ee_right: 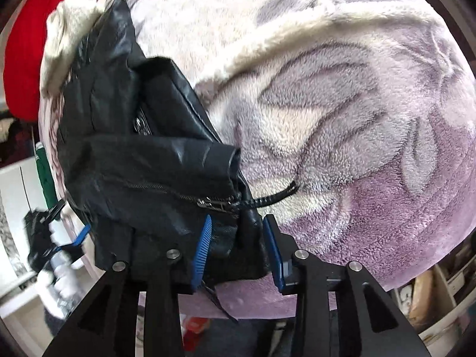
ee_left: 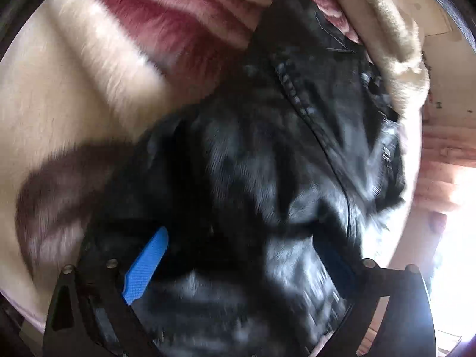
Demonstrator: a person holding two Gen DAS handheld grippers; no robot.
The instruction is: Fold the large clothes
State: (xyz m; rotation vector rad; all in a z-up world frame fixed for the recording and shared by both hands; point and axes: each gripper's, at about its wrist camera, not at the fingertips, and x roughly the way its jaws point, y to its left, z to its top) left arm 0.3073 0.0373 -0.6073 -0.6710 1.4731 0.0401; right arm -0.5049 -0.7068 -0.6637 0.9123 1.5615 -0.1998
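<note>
Your right gripper [ee_right: 238, 250] pinches the hem of the shiny black zip-up jacket [ee_right: 142, 154] on the fleecy lilac floral blanket [ee_right: 357, 119]; your left gripper [ee_left: 238, 261] grips bunched fabric (blurred). Slippery cloth may slide free.

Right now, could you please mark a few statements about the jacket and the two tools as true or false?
1. The black jacket lies on a plush floral blanket. True.
2. The right tool is empty. False: jacket fabric sits between its blue fingers.
3. The jacket has a cream fur trim. True.
4. The jacket is red. False: it is black; the red thing lies beyond it.
5. The left tool has jacket fabric between its fingers. True.
</note>
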